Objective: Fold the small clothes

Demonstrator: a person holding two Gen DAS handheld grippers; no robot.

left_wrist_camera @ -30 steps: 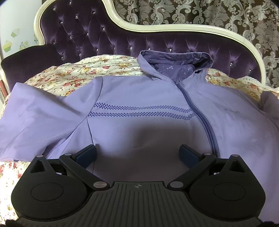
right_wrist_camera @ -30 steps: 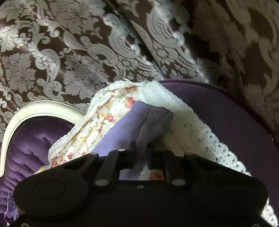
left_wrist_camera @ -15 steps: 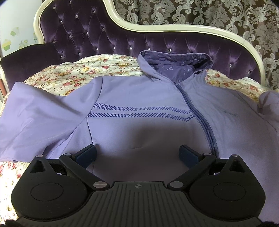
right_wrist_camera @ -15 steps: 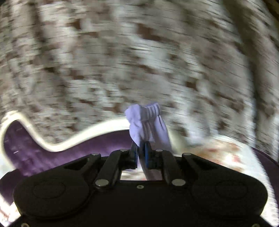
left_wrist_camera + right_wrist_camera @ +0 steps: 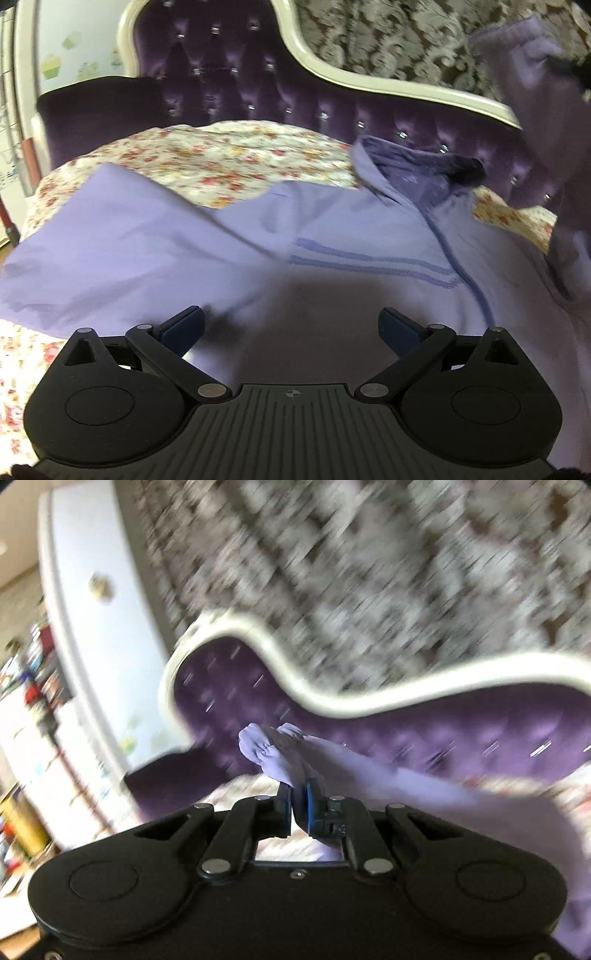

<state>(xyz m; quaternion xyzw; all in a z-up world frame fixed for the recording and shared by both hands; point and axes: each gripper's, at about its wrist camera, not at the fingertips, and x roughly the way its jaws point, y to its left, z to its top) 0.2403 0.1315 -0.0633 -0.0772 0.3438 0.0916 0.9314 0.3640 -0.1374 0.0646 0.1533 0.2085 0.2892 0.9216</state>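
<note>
A lilac zip-up hooded jacket (image 5: 332, 288) lies front up on a floral bedspread (image 5: 229, 158), its left sleeve (image 5: 122, 254) spread out flat. My left gripper (image 5: 291, 328) is open and empty, low over the jacket's lower front. My right gripper (image 5: 298, 805) is shut on the cuff of the jacket's right sleeve (image 5: 273, 753) and holds it lifted in the air. That raised sleeve (image 5: 546, 110) shows at the upper right of the left wrist view. The right wrist view is blurred.
A purple tufted headboard (image 5: 258, 88) with a cream frame stands behind the bed, also in the right wrist view (image 5: 443, 720). Patterned damask wallpaper (image 5: 388, 40) is behind it. A white wall and cluttered shelves (image 5: 33, 686) lie to the left.
My right gripper has lifted the right sleeve cuff off the bed and swung it up and leftward. My left gripper has shifted left and stays open.
</note>
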